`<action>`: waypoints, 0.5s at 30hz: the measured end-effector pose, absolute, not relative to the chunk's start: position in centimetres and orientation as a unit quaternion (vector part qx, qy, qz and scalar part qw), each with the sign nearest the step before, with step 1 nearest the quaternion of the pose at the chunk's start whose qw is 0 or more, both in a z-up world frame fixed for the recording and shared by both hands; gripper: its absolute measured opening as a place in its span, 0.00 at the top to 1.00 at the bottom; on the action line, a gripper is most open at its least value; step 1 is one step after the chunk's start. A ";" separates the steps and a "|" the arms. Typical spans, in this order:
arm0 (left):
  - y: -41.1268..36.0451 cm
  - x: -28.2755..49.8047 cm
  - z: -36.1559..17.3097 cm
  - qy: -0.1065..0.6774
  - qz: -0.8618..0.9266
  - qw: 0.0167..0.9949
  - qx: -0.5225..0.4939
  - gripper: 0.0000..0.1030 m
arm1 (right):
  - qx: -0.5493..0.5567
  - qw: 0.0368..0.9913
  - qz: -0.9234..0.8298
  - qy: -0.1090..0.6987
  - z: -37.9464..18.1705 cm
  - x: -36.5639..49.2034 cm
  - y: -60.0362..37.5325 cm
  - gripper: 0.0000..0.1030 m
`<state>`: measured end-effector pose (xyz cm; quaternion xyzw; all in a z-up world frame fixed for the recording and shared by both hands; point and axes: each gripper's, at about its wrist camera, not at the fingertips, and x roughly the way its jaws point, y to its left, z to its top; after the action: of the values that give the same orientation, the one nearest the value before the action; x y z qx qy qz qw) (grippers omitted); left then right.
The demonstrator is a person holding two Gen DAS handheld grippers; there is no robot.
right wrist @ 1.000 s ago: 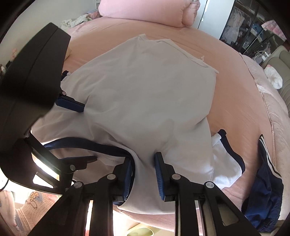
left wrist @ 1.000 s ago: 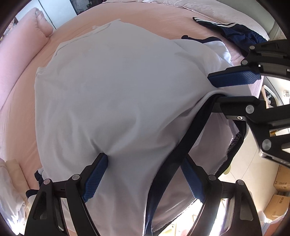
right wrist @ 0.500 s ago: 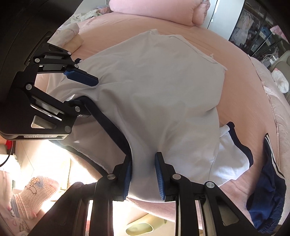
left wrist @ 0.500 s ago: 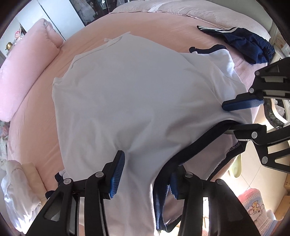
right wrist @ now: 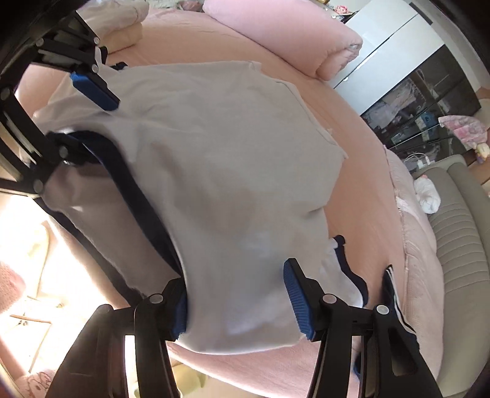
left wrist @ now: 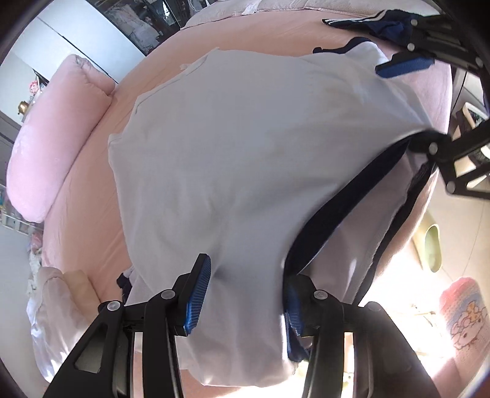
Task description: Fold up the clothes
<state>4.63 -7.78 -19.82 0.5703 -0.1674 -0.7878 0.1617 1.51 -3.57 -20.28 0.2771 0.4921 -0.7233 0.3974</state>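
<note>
A white shirt [left wrist: 245, 153] with a navy neck band [left wrist: 346, 199] lies spread on the pink bed [left wrist: 92, 220]; its near edge is lifted off the mattress. My left gripper [left wrist: 245, 303] is shut on a bunch of that edge, with the navy band against its right pad. In the right wrist view it shows at the upper left [right wrist: 79, 122]. My right gripper [right wrist: 235, 303] straddles the shirt [right wrist: 229, 153] farther along the same edge. Its jaws are opening, the cloth lies loose between them, and its right pad stands bare. A navy-trimmed sleeve [right wrist: 343, 263] pokes out beside it.
A navy garment with white stripes [left wrist: 376, 24] lies at the bed's edge past the right gripper [left wrist: 416, 107]. A pink pillow [left wrist: 55, 147] and a pile of pale clothes [left wrist: 52, 306] sit along the bed. A grey sofa [right wrist: 459, 229] stands beyond, and the floor lies just below the near edge.
The left jaws have narrowed from wide apart onto the bunched shirt edge. The right jaws, nearly together a second ago, have spread wide. Both grippers have swung sideways along the bed.
</note>
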 end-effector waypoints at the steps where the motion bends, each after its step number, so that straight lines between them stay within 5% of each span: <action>1: -7.9 5.3 -20.3 -0.181 -0.777 0.180 0.576 0.58 | 0.282 0.385 -0.724 0.498 -20.5 1.3 -3.2 0.47; 15: -6.7 10.3 -21.4 -0.240 -0.728 0.280 0.579 0.40 | 0.330 0.354 -0.724 0.491 -21.5 1.2 -1.4 0.47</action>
<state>10.29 -6.67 -21.45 0.5786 -0.2396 -0.7278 0.2797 1.23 -1.38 -21.48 0.3300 0.4907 -0.7245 0.3542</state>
